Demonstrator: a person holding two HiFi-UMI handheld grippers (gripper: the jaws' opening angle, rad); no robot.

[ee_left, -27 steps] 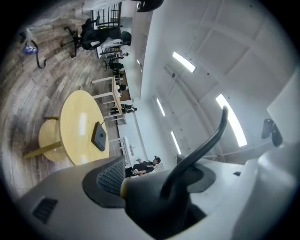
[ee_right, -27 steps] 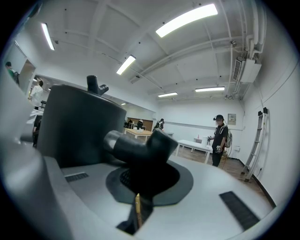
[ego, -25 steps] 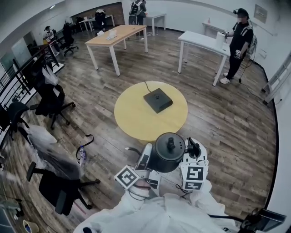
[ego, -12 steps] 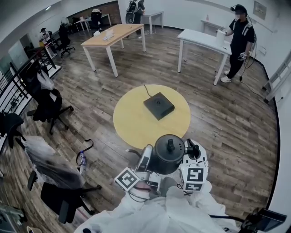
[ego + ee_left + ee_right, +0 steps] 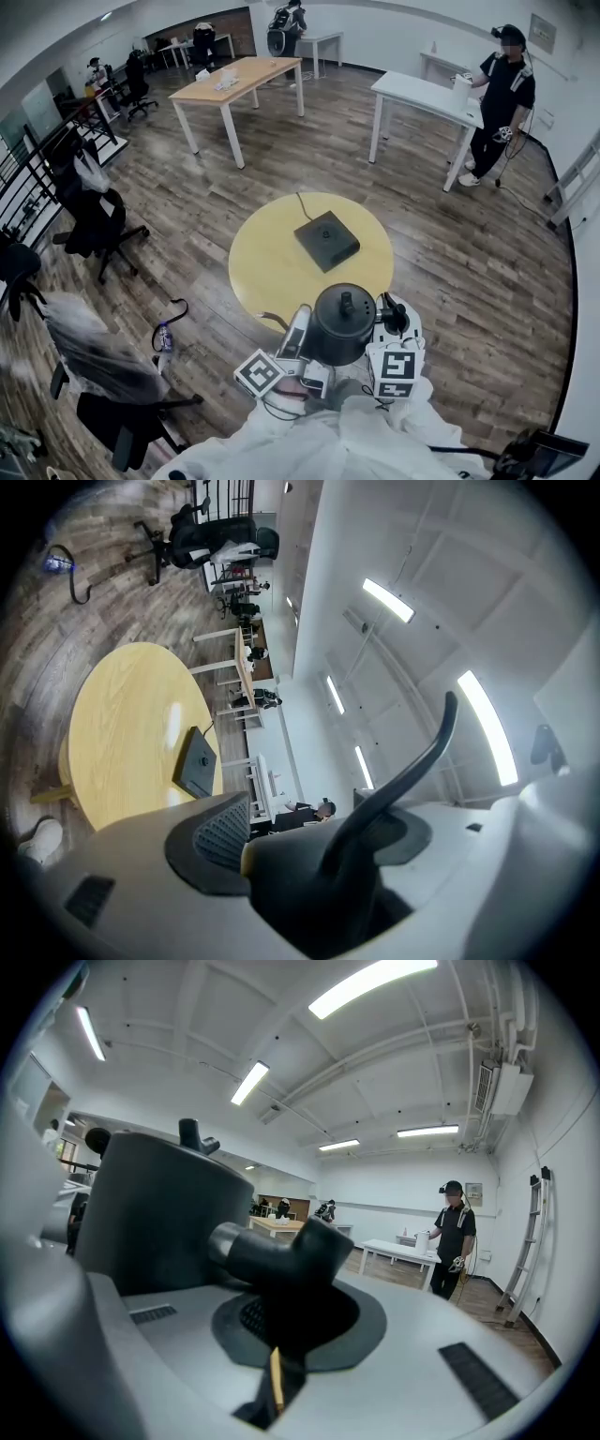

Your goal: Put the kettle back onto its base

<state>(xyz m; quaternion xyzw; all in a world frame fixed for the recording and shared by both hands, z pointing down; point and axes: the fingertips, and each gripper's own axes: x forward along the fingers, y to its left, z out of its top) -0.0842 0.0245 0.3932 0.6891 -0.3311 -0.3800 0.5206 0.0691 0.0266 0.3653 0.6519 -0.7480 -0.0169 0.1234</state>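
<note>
Nearest, at the bottom of the head view, white sleeves [image 5: 328, 441]. Just ahead, the kettle [image 5: 333, 333] held in the air between the left gripper [image 5: 298, 330] and the right gripper [image 5: 392, 314]. In the left gripper view, fingers [image 5: 141, 883] pressed onto the kettle's dark side at the foot of its thin curved spout [image 5: 405, 780]. In the right gripper view, fingers [image 5: 450, 1335] clamped on the black handle [image 5: 281, 1251], with the kettle's body rising at the left. Same grips on both sides as a second ago.

Beyond the kettle, the round yellow surface [image 5: 267, 258], closer now than a second ago, with more of its near rim covered by the kettle. On it, right of centre, the black square base [image 5: 326, 241], bare, with its cord [image 5: 302, 202] running off the far edge. Less gap between kettle and base than before, yet clearly apart. Kettle not yet on the base.

To the left, on the wood floor [image 5: 187, 187], a bottle [image 5: 162, 337] and black chairs [image 5: 94, 211]. Farther off, a wooden table [image 5: 239, 80] and a white table [image 5: 422, 92], with a person in dark clothes [image 5: 506, 94] standing at the white one, as before.
</note>
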